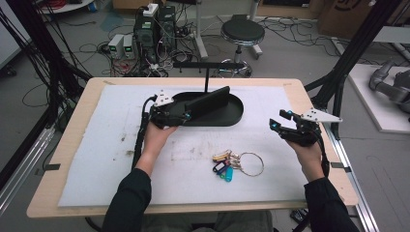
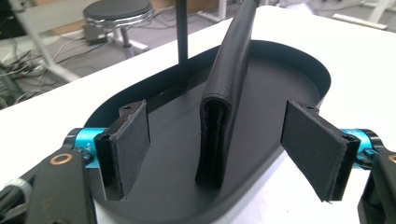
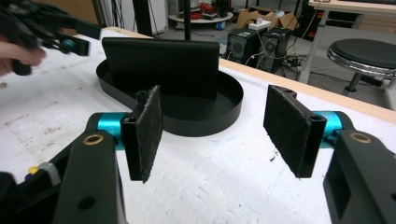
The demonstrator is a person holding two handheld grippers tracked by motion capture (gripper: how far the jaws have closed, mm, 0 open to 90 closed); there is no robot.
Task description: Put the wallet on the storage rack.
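A black wallet (image 1: 208, 101) stands on its long edge inside a black oval tray (image 1: 237, 117) at the back middle of the table. My left gripper (image 1: 190, 114) reaches in from the tray's left end. In the left gripper view (image 2: 219, 140) its pads (image 2: 133, 140) stand on either side of the wallet's folded end (image 2: 224, 93), clear of it, so it is open. My right gripper (image 1: 277, 120) hovers open and empty over the mat, right of the tray. The right gripper view (image 3: 212, 126) shows the wallet's flat side (image 3: 161, 65) and the tray wall (image 3: 205, 123).
A bunch of keys with coloured tags (image 1: 227, 165) on a large ring (image 1: 251, 163) lies on the white mat (image 1: 145, 169) near the front. A thin black post (image 1: 206, 77) rises behind the tray. A stool (image 1: 242, 33) and computers (image 1: 154, 29) stand beyond the table.
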